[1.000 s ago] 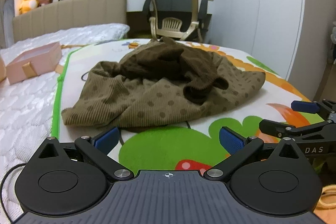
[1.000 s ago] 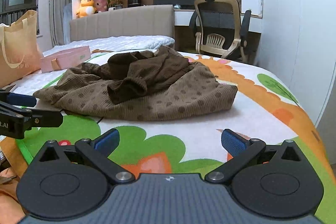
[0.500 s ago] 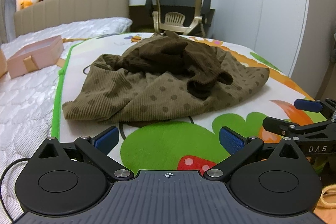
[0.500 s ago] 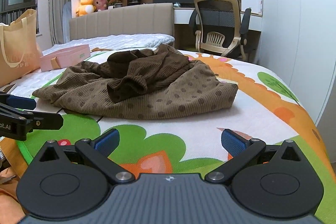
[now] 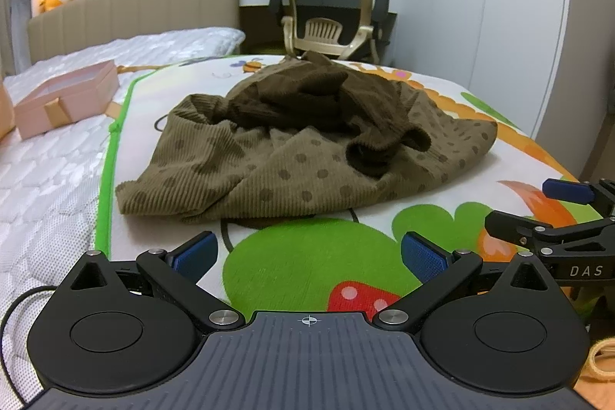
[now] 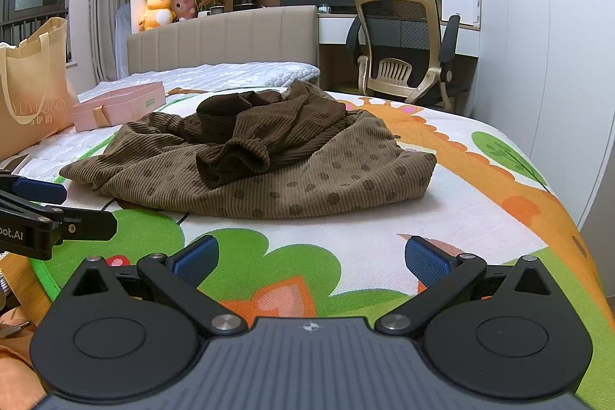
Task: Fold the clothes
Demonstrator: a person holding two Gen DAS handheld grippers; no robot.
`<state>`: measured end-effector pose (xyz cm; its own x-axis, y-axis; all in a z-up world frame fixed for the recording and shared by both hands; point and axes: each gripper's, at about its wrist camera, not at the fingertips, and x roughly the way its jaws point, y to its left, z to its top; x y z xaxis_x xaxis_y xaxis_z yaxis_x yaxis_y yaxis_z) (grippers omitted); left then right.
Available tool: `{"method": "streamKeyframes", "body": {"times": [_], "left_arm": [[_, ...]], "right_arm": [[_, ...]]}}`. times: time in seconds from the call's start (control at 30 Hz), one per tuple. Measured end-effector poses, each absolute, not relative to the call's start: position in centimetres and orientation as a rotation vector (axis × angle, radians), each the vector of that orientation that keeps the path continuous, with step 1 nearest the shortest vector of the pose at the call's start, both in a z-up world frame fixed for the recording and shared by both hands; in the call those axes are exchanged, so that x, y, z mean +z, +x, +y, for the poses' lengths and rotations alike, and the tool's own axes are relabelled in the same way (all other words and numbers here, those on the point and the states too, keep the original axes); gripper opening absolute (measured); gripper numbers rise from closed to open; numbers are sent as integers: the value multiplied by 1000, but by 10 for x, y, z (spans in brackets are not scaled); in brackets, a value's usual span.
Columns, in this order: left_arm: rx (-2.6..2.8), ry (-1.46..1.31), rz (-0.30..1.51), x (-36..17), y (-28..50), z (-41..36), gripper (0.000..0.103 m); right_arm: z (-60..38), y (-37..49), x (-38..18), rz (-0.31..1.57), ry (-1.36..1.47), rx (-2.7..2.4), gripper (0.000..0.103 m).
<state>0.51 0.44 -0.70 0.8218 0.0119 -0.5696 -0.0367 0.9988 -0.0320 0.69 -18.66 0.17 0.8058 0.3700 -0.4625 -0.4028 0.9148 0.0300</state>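
A crumpled brown corduroy garment (image 5: pixel 303 145) (image 6: pixel 261 160), olive with dark dots and a darker brown part bunched on top, lies on a colourful cartoon play mat (image 5: pixel 307 256) (image 6: pixel 346 241) spread over the bed. My left gripper (image 5: pixel 307 256) is open just short of the garment's near hem, with nothing between its blue pads. My right gripper (image 6: pixel 311 262) is open too, a little farther back from the garment's near right side. Each gripper shows at the edge of the other's view: the right one (image 5: pixel 557 210) and the left one (image 6: pixel 34 202).
A pink gift box (image 5: pixel 61 98) (image 6: pixel 119 106) sits on the white quilted mattress (image 5: pixel 46 171) left of the mat. A beige tote bag (image 6: pixel 30 91) stands at the far left. An office chair (image 6: pixel 399 56) and desk are beyond the bed, a white wardrobe on the right.
The left gripper has tilted down and moved slightly closer to the garment, which sits lower in its view. The right gripper has barely moved. Both stayed open.
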Motion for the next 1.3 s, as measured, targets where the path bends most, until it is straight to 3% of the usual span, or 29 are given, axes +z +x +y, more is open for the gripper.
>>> {"method": "streamKeyframes", "body": {"times": [1.3], "left_arm": [[42, -44, 629, -9, 6, 4, 103]], "right_arm": [[-188, 7, 2, 486, -70, 405, 103]]}}
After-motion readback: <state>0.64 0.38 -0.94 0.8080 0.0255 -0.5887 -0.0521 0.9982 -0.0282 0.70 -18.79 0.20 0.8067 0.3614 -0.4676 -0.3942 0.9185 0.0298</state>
